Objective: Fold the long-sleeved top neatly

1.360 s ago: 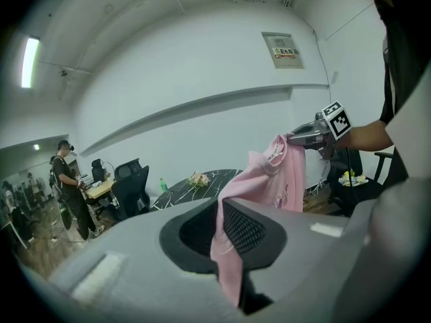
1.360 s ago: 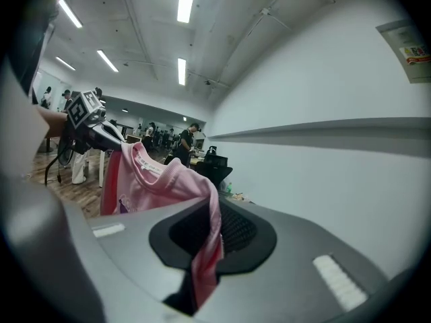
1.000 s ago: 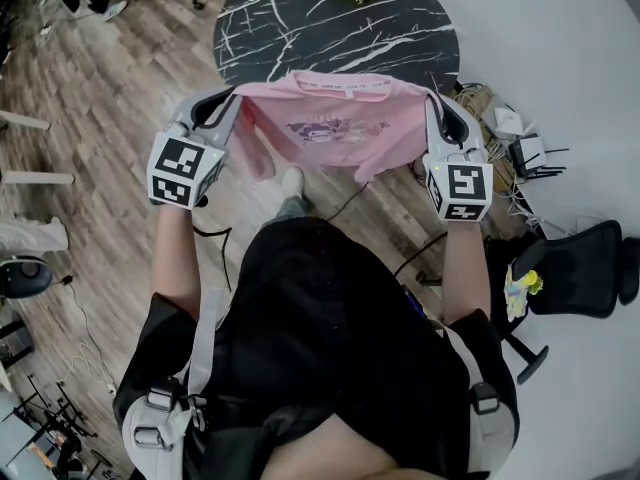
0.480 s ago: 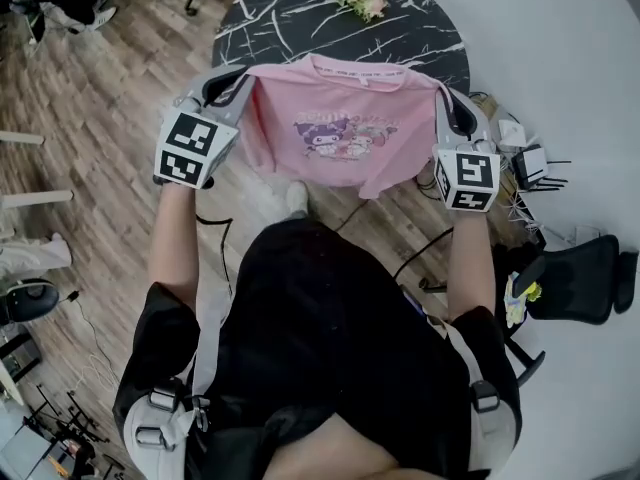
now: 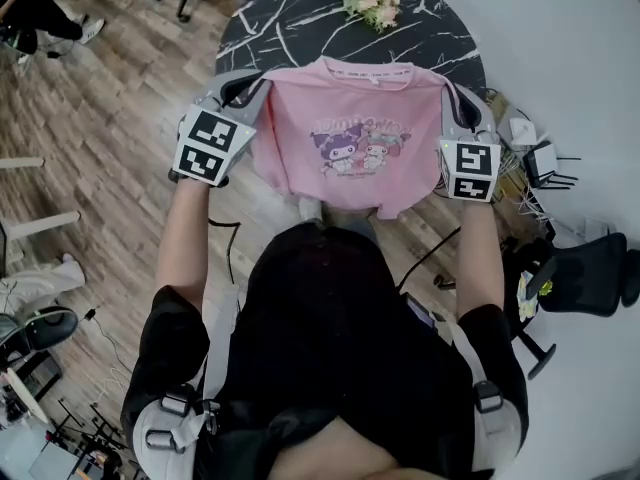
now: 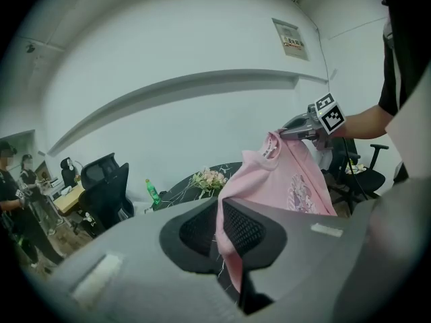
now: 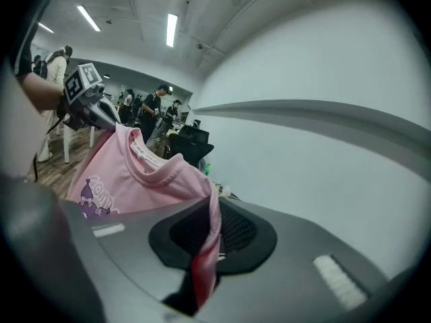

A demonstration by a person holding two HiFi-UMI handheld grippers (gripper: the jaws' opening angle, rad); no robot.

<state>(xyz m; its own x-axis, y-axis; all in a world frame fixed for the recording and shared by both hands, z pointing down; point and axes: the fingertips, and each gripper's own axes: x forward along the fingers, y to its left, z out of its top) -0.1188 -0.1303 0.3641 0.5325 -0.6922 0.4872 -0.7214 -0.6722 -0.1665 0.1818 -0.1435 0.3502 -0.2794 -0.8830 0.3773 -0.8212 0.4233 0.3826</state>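
Marble table (image 5: 290, 28) partly hidden behind pink top (image 5: 350, 173); far edge cut off.

A pink top (image 5: 345, 108) bears a purple and pink cartoon print. The far table (image 5: 290, 28) is black with white veins. The grey left gripper (image 5: 252, 83) and right gripper (image 5: 447, 86) carry black-and-white square markers. The floor (image 5: 120, 88) is brown wood plank.
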